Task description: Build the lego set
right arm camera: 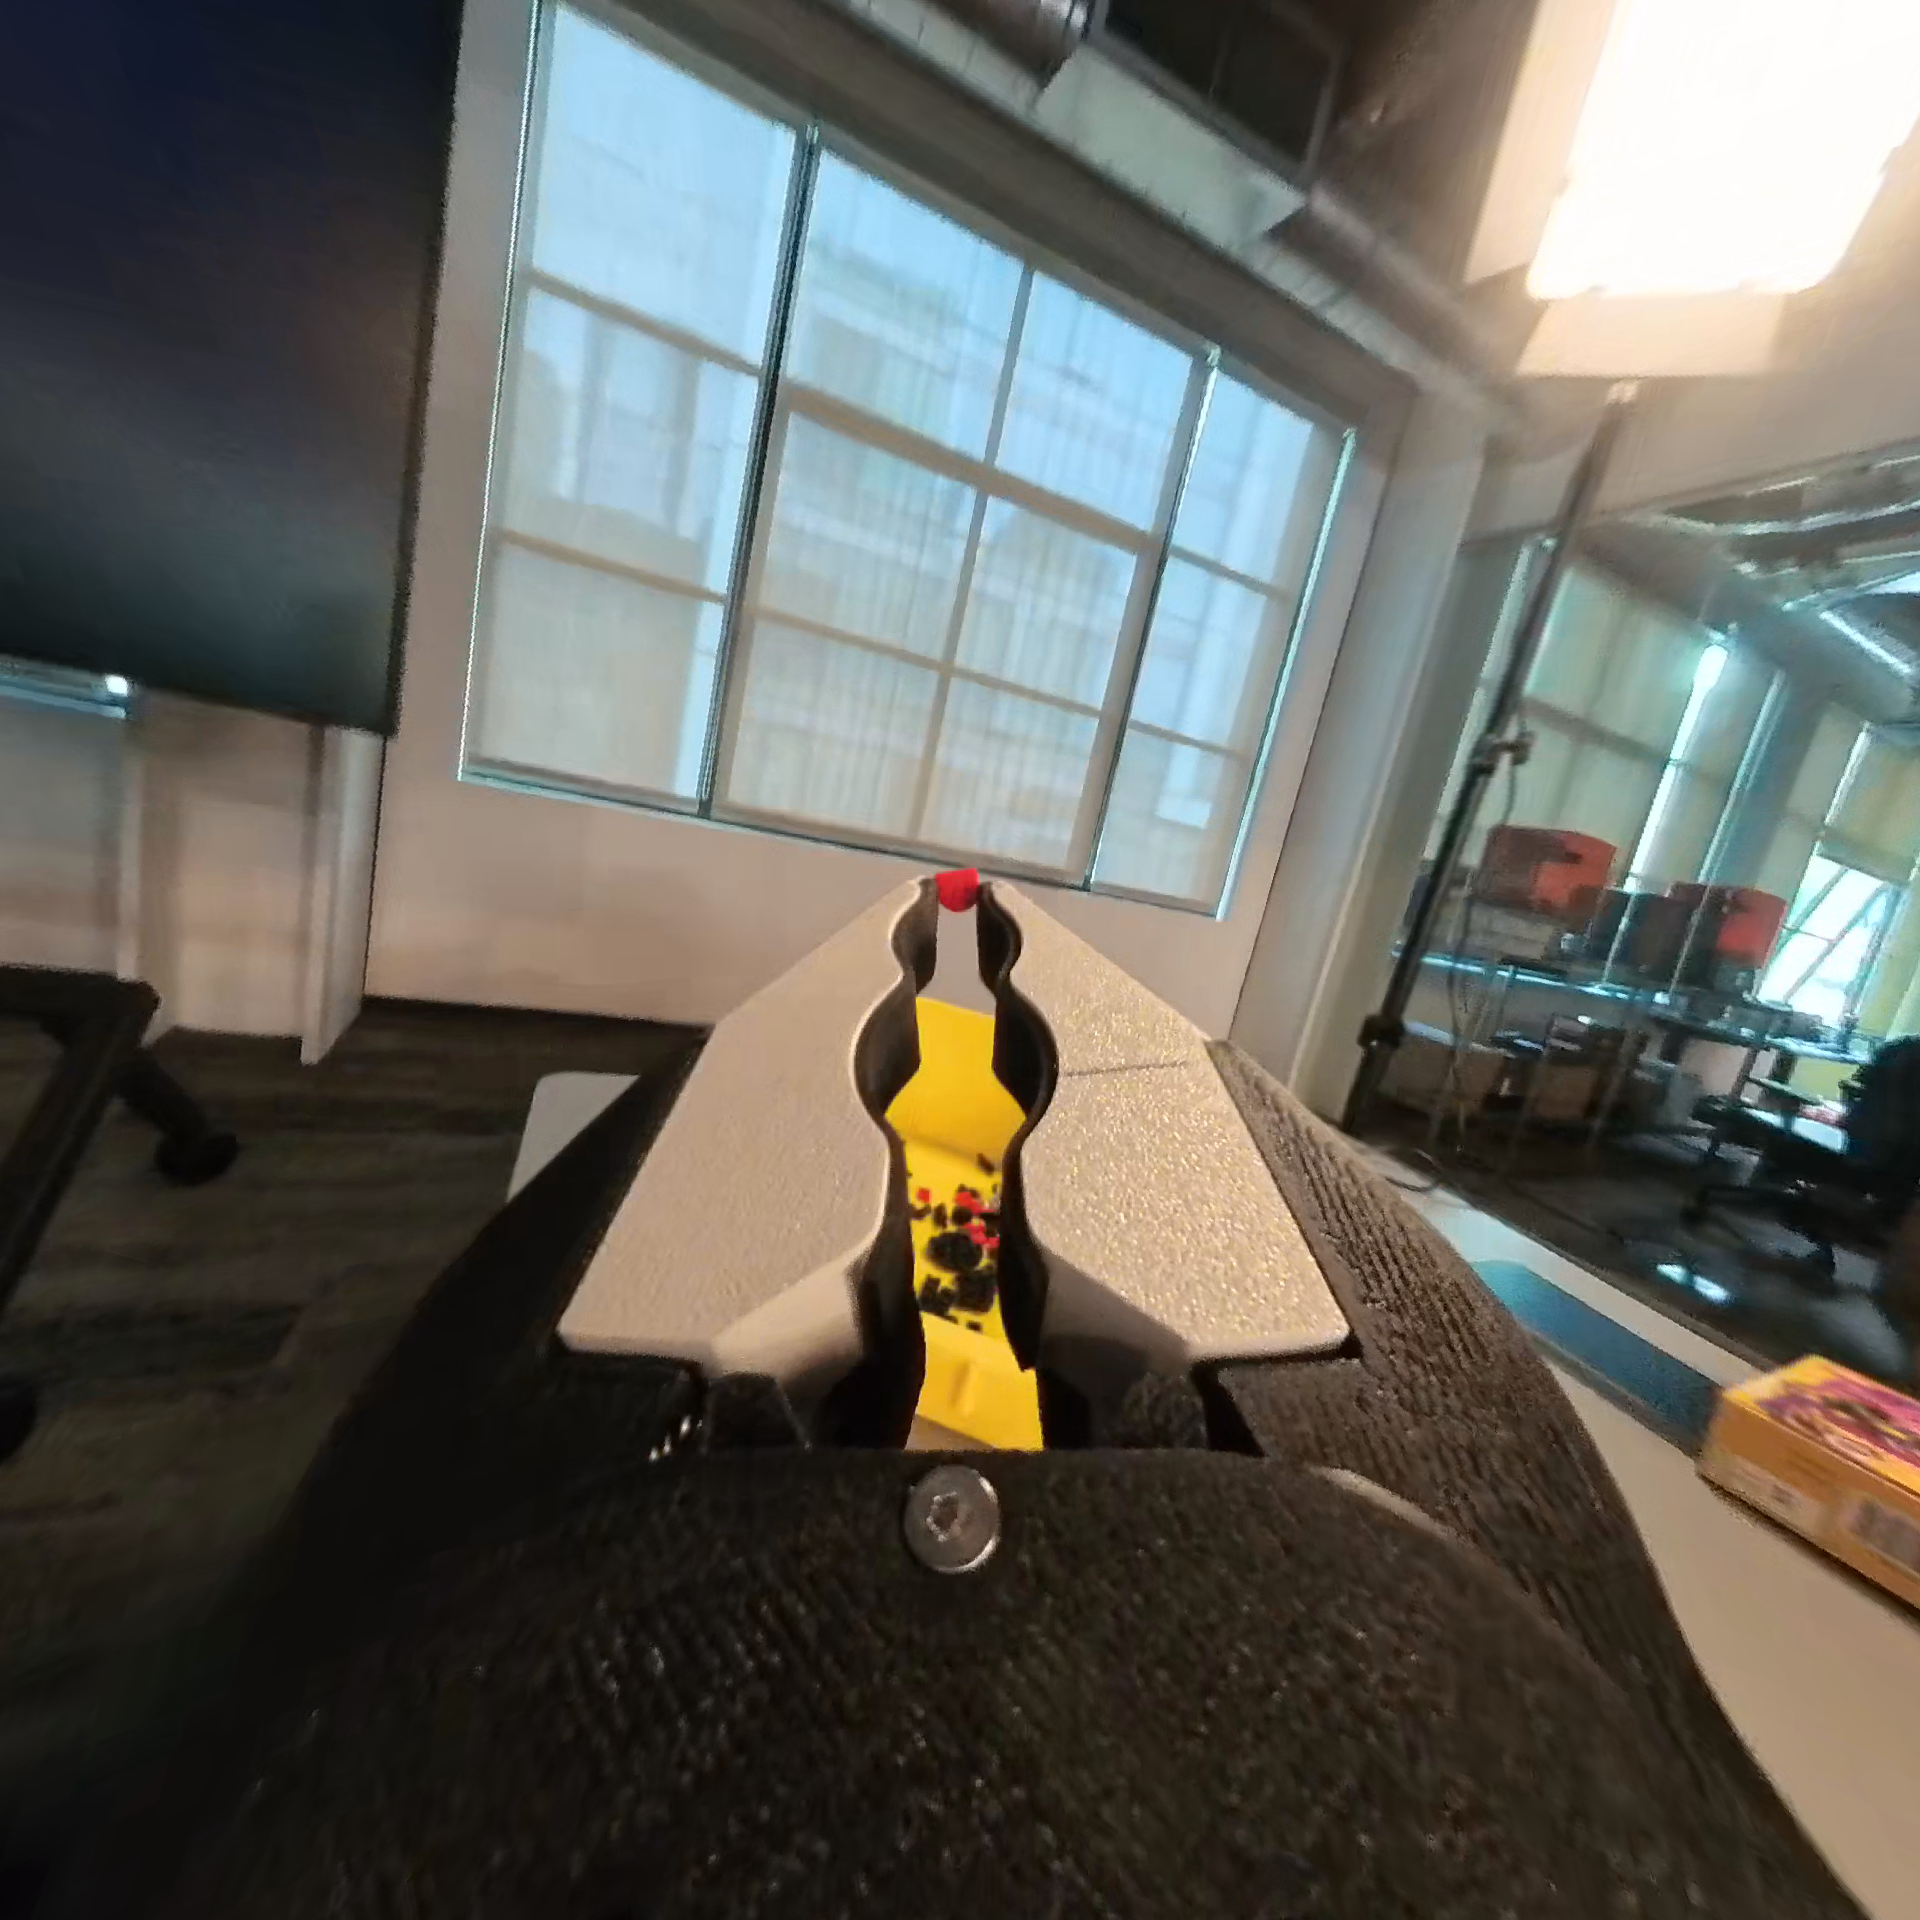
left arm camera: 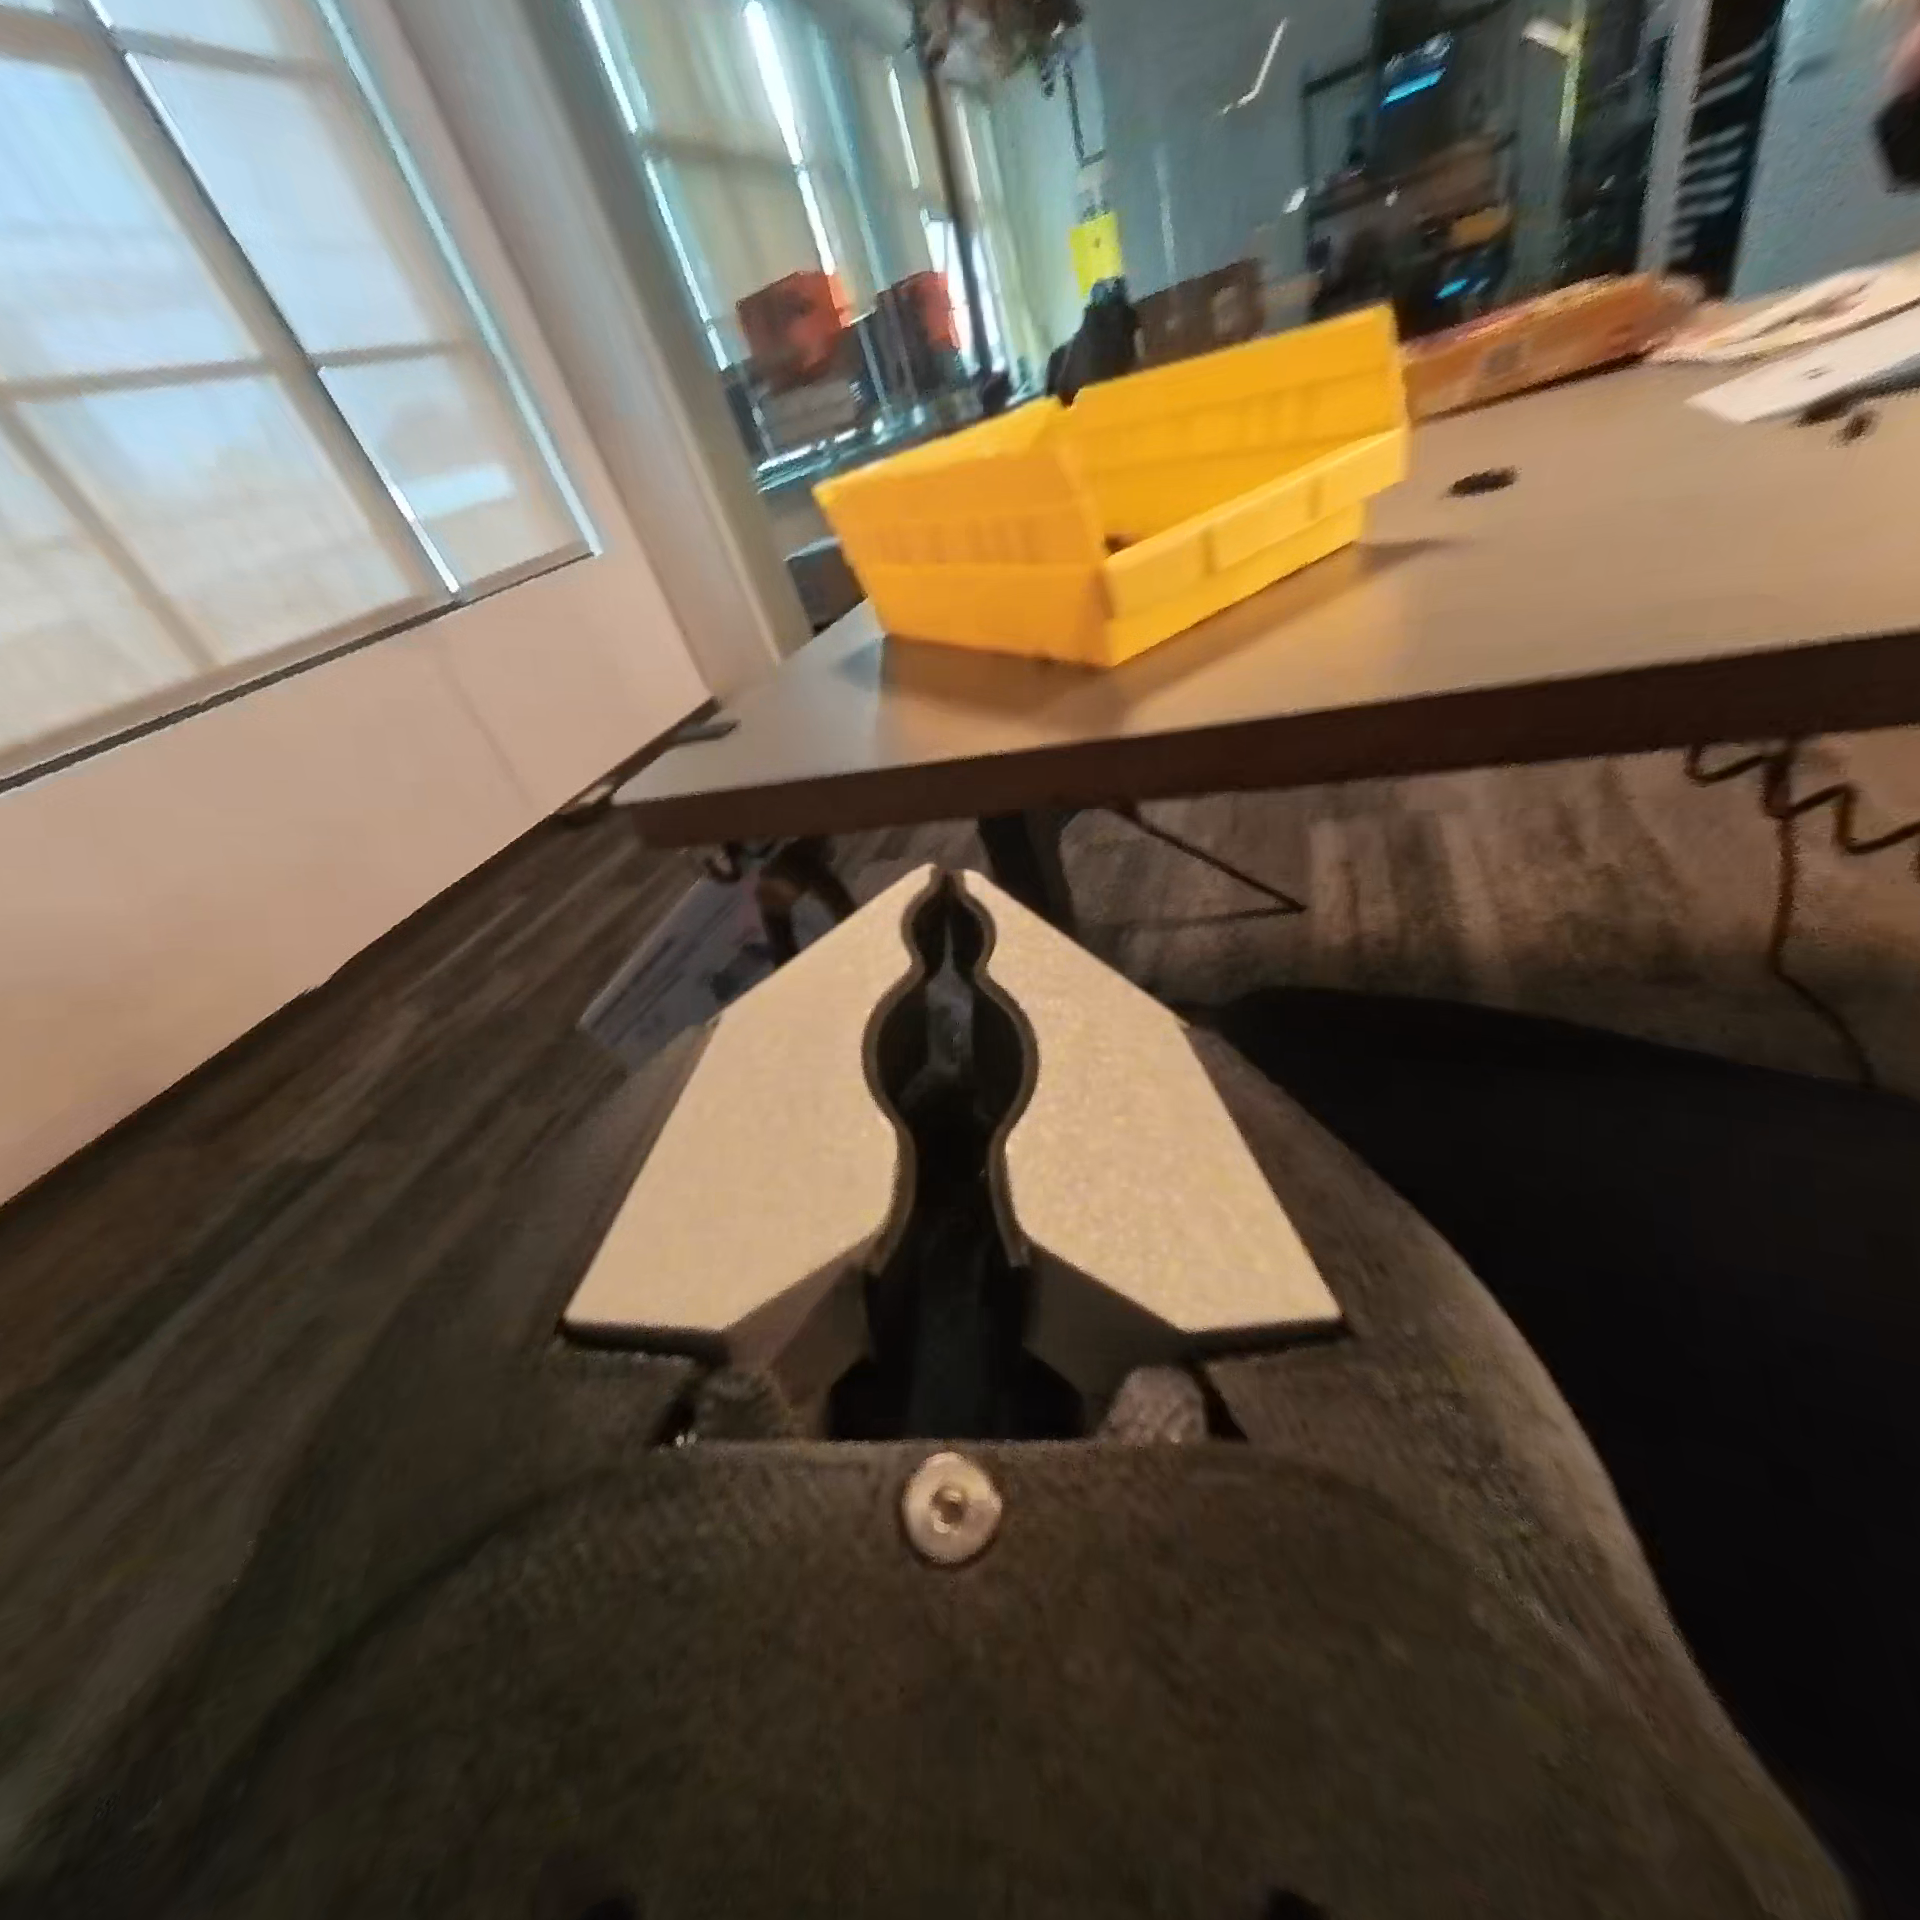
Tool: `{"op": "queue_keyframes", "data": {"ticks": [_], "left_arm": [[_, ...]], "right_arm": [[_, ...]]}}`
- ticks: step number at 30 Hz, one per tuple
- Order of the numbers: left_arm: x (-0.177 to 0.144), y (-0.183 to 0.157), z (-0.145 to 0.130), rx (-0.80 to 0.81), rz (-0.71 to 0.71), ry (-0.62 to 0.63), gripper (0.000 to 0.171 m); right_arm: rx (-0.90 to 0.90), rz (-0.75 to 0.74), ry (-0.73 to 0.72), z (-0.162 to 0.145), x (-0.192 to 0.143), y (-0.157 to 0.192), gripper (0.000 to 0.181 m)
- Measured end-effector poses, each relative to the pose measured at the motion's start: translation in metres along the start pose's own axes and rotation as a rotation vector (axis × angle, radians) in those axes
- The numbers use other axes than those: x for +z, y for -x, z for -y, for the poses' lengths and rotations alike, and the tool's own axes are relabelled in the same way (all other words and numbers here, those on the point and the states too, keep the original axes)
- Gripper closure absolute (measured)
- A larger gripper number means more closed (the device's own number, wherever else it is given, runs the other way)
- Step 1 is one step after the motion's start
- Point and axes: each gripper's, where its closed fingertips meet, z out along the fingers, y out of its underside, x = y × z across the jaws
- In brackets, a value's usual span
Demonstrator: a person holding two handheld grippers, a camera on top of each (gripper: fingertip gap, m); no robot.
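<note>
Your right gripper (right arm camera: 957, 894) is pinching a red piece (right arm camera: 956, 889) at its tips, mid-frame; the bin (right arm camera: 951, 1049) is showing only through the gap. Your left gripper (left arm camera: 948, 883) is sitting closed, empty.

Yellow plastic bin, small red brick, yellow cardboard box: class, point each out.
Yellow plastic bin (left arm camera: 977, 540): left wrist view, near side wall.
Small red brick (right arm camera: 956, 889): right wrist view, its face showing between the right gripper's tips.
Yellow cardboard box (right arm camera: 1829, 1455): right wrist view, its top face.
</note>
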Motion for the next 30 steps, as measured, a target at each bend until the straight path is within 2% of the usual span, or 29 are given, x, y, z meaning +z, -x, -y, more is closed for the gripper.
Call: {"op": "queue_keyframes", "data": {"ticks": [2, 4, 7, 10, 13, 17, 20, 23, 25, 30], "left_arm": [[-0.001, -0.014, 0.018, -0.029, -0.041, -0.045, 0.171], [0.001, -0.025, 0.032, -0.033, -0.087, -0.057, 0.171], [0.004, -0.042, 0.049, 0.038, -0.176, -0.048, 0.171], [0.006, -0.040, 0.052, 0.115, -0.170, -0.013, 0.171], [0.008, -0.049, 0.053, 0.047, -0.226, -0.010, 0.171], [0.018, -0.077, 0.046, 0.018, -0.357, 0.038, 0.171], [0.028, -0.116, 0.049, 0.024, -0.533, 0.038, 0.171], [0.040, -0.167, 0.064, 0.043, -0.751, -0.030, 0.157], [0.053, -0.203, 0.074, 0.062, -0.870, -0.064, 0.155], [0.095, -0.293, 0.093, 0.173, -1.136, -0.105, 0.149]], "right_arm": [[0.014, -0.024, -0.030, 0.005, -0.024, -0.011, 0.176], [0.026, -0.039, 0.006, 0.002, -0.043, -0.018, 0.176], [-0.005, -0.041, 0.061, 0.003, -0.075, -0.017, 0.176], [-0.105, -0.056, 0.120, 0.006, -0.113, -0.015, 0.176], [-0.185, -0.124, 0.193, 0.007, -0.153, -0.022, 0.176], [-0.225, -0.223, 0.271, 0.013, -0.199, -0.035, 0.176], [-0.233, -0.320, 0.331, 0.011, -0.235, -0.049, 0.176], [-0.196, -0.397, 0.368, 0.006, -0.266, -0.059, 0.176], [-0.200, -0.440, 0.400, 0.001, -0.283, -0.064, 0.177], [-0.194, -0.473, 0.488, -0.017, -0.301, -0.071, 0.176]]}}
